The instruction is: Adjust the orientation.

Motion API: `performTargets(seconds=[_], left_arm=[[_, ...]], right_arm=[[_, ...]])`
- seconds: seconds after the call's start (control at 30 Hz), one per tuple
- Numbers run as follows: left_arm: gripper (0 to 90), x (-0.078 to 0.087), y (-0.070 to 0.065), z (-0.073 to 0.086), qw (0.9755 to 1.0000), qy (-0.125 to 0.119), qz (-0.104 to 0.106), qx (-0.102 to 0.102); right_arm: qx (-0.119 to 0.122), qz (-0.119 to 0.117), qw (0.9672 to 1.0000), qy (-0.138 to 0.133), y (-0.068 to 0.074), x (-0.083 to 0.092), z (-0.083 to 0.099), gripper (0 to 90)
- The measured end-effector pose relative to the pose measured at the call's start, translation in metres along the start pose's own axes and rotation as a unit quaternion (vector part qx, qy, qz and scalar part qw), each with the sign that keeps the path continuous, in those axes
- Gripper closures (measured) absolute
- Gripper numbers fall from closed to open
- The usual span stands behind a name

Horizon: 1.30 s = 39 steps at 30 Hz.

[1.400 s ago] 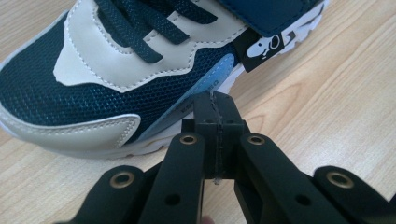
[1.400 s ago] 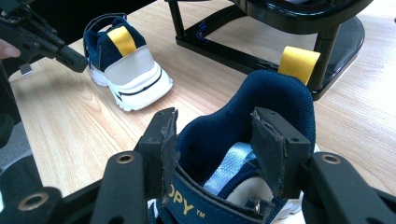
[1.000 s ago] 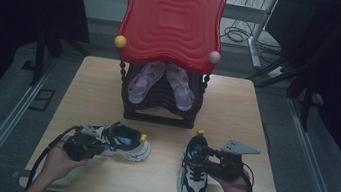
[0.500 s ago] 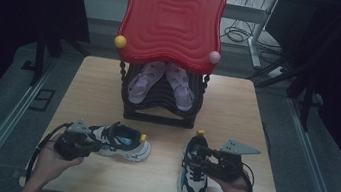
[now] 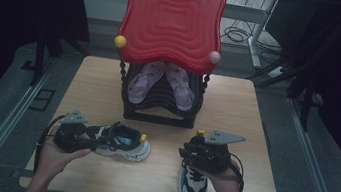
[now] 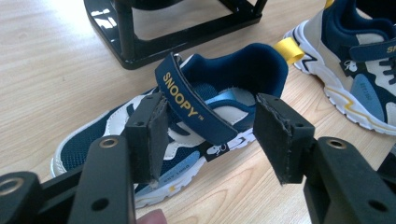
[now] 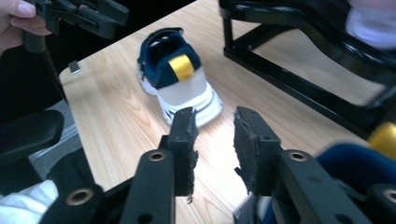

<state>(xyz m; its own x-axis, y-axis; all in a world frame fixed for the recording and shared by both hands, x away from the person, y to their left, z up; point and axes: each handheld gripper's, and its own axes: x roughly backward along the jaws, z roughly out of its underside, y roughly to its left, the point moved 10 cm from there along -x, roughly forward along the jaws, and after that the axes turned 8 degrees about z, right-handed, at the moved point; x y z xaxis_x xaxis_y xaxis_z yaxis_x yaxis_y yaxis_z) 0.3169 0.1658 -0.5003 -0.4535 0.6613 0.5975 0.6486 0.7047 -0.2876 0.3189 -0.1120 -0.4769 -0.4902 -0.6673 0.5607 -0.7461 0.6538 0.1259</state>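
Navy sneaker (image 6: 187,126) strap between left gripper's (image 6: 208,135) just-opened jaws, right gripper's (image 7: 215,140) narrowing jaws empty, second sneaker (image 5: 193,180) half hidden.

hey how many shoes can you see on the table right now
4. One navy sneaker lies by the left gripper, one under the right gripper, and a pale pair sits on the black rack. More may be hidden.

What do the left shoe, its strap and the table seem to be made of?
Left shoe: navy mesh-like fabric with smooth white panels, probably synthetic leather, on a white rubbery sole; the weave is faint.
Strap: matte navy band, likely rubbery or woven, with yellow printed "SNOOPY" letters.
Table: light wood or wood-look laminate, judging by the grain lines and a slight sheen.
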Motion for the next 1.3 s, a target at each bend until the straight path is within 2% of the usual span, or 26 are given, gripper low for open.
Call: performTargets(seconds=[0.17,0.23,0.37,0.5,0.67,0.7,0.77,0.8,1.1,1.13,1.3], left_arm=[[42.7,0.001,0.001,0.005,1.0000,0.006,-0.002,-0.002],[41.9,0.002,0.003,0.007,1.0000,0.007,-0.004,0.000],[41.2,0.005,0.006,0.012,1.0000,0.002,-0.001,0.010],[40.5,0.005,0.007,0.015,1.0000,0.004,0.001,0.009],[40.6,0.006,0.005,0.011,0.9999,-0.009,0.005,0.007],[40.6,0.007,0.005,0.010,0.9999,-0.010,0.003,0.008],[40.7,0.008,0.005,0.010,0.9999,-0.012,0.005,0.008],[40.7,0.008,0.006,0.011,0.9999,-0.012,0.003,0.010],[40.9,0.007,0.008,0.013,0.9999,-0.010,0.005,0.012],[41.0,0.007,0.008,0.013,0.9998,-0.010,0.006,0.014],[41.2,0.006,0.009,0.015,0.9998,-0.009,0.008,0.017]], right_arm=[[0.016,-0.008,0.9997,0.016,0.012,-0.008,-0.014,78.8],[0.033,-0.013,0.9991,0.025,0.023,-0.015,-0.024,84.9],[0.044,-0.015,0.9986,0.025,0.034,-0.022,-0.036,88.4],[0.047,-0.016,0.9984,0.027,0.041,-0.036,-0.049,89.8],[0.040,-0.020,0.9979,0.046,0.042,-0.065,-0.054,90.0],[0.035,-0.023,0.9978,0.052,0.042,-0.076,-0.056,90.0],[0.033,-0.022,0.9977,0.055,0.041,-0.081,-0.056,90.0],[0.031,-0.021,0.9974,0.061,0.041,-0.089,-0.058,90.0],[0.022,-0.019,0.9956,0.089,0.037,-0.120,-0.056,90.0],[0.018,-0.015,0.9950,0.097,0.033,-0.127,-0.054,90.0],[0.016,-0.004,0.9935,0.113,0.028,-0.137,-0.049,90.0]])
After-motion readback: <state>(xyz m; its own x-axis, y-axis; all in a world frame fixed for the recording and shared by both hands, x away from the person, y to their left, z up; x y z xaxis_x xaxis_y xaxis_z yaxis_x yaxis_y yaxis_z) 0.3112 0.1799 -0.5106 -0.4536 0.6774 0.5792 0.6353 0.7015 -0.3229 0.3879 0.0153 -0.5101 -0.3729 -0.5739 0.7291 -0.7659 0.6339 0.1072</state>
